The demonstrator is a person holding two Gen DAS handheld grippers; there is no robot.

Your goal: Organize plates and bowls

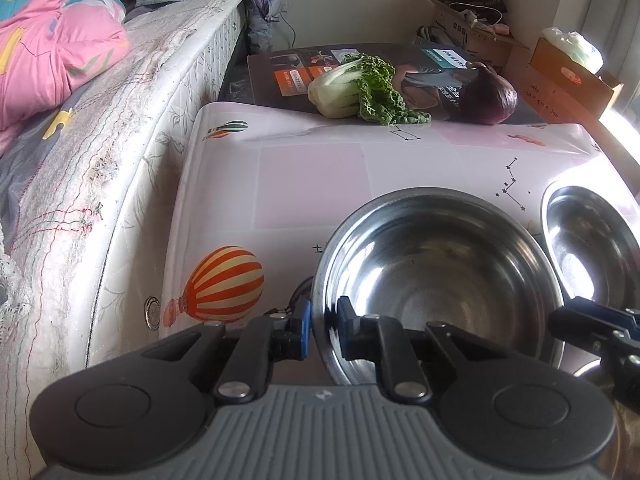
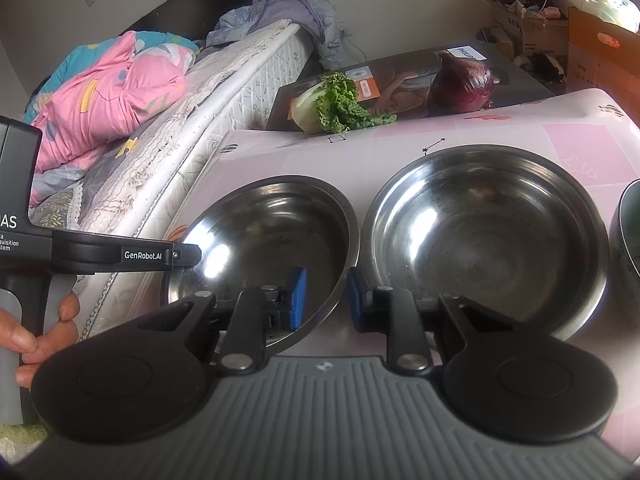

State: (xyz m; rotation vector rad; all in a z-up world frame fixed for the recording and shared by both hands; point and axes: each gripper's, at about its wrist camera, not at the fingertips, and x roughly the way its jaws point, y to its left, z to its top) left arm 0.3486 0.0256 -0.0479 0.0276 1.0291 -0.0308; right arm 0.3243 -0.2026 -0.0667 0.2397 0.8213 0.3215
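A steel bowl (image 1: pixel 436 276) stands on the pink table (image 1: pixel 312 176); in the right wrist view it is the left bowl (image 2: pixel 272 248). My left gripper (image 1: pixel 323 322) is shut on its left rim, one pad outside, one inside. A second steel bowl (image 2: pixel 488 236) stands right of it and also shows in the left wrist view (image 1: pixel 588 240). My right gripper (image 2: pixel 326 300) straddles the first bowl's right rim with a small gap between pad and rim, open. A third vessel's rim (image 2: pixel 630 232) shows at the far right.
A bok choy (image 1: pixel 356 90) and a purple cabbage (image 1: pixel 490 98) lie on a printed box (image 1: pixel 280 76) behind the table. A mattress (image 1: pixel 120 168) with a pink quilt runs along the left. Cardboard boxes (image 1: pixel 560 68) stand at back right.
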